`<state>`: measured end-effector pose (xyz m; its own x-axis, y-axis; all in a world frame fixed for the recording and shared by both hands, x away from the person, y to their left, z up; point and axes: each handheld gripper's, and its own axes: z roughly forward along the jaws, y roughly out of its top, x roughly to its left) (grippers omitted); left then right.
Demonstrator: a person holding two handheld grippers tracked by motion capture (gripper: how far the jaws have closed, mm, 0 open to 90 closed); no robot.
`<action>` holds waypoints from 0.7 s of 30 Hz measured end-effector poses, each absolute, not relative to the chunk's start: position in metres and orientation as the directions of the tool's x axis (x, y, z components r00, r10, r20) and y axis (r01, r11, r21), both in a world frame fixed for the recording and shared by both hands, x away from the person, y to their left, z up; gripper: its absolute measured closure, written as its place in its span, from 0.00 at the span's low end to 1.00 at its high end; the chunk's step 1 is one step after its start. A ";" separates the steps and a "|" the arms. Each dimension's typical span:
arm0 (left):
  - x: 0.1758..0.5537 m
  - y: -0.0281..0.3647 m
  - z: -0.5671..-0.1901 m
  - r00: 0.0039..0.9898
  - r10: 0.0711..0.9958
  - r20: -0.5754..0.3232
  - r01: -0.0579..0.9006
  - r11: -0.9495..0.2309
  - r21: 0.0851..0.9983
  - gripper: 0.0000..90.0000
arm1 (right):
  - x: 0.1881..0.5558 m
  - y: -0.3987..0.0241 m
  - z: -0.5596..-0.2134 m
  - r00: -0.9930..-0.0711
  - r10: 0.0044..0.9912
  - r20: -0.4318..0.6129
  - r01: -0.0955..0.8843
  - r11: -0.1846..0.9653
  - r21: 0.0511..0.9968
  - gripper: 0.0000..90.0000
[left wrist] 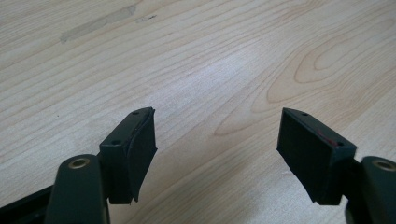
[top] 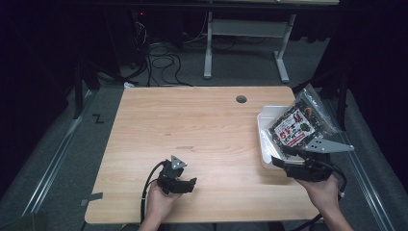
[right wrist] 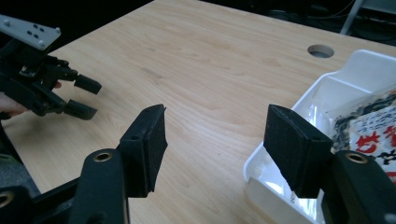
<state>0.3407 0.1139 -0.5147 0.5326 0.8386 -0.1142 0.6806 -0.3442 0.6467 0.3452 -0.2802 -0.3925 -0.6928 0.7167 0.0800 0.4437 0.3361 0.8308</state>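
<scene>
The clear, dark-printed snack packet (top: 294, 126) lies diagonally in the white plastic tray (top: 263, 139) at the table's right edge; my right gripper (top: 284, 162) gapes empty beside it.

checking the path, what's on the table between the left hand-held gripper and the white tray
Nothing: the high view shows bare wooden table from the left hand-held gripper across to the white tray.

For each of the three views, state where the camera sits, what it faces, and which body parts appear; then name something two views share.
High view: above the table, looking down; both forearms and hands show.
Left gripper view: on the left gripper, facing bare wood.
Right gripper view: on the right gripper, facing the white tray and snack bag.
Shared: high and right gripper views show the tray.
</scene>
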 end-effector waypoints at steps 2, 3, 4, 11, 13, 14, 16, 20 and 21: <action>0.341 0.114 -0.515 0.533 0.838 -0.115 0.681 -0.345 0.646 0.32 | 0.344 -0.279 -0.395 -0.698 0.712 0.078 0.440 0.341 0.830 0.44; 0.341 0.114 -0.515 0.534 0.838 -0.115 0.680 -0.345 0.647 0.32 | 0.344 -0.278 -0.396 -0.697 0.712 0.084 0.446 0.338 0.829 0.44; 0.341 0.114 -0.515 0.534 0.838 -0.115 0.680 -0.345 0.647 0.32 | 0.344 -0.278 -0.397 -0.700 0.710 0.082 0.442 0.341 0.830 0.44; 0.341 0.114 -0.515 0.533 0.838 -0.115 0.682 -0.345 0.645 0.32 | 0.341 -0.270 -0.410 -0.713 0.694 0.100 0.459 0.354 0.815 0.44; 0.341 0.113 -0.515 0.534 0.838 -0.115 0.681 -0.346 0.645 0.32 | 0.341 -0.269 -0.412 -0.718 0.689 0.099 0.456 0.358 0.815 0.44; 0.341 0.113 -0.515 0.534 0.838 -0.114 0.681 -0.346 0.646 0.32 | 0.341 -0.268 -0.413 -0.718 0.689 0.101 0.458 0.358 0.814 0.44; 0.340 0.114 -0.515 0.534 0.838 -0.114 0.680 -0.345 0.647 0.32 | 0.341 -0.265 -0.417 -0.720 0.684 0.115 0.467 0.356 0.809 0.44; 0.341 0.114 -0.515 0.534 0.837 -0.116 0.681 -0.345 0.646 0.32 | 0.340 -0.260 -0.423 -0.729 0.674 0.121 0.473 0.367 0.801 0.44; 0.341 0.113 -0.515 0.534 0.837 -0.115 0.681 -0.346 0.645 0.32 | 0.340 -0.259 -0.424 -0.730 0.672 0.122 0.473 0.368 0.800 0.44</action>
<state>0.3409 0.1133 -0.5153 0.5344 0.8374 -0.1148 0.6810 -0.3462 0.6453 0.3401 -0.2587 -0.4241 -0.7304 0.6720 0.1224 0.4730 0.3684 0.8004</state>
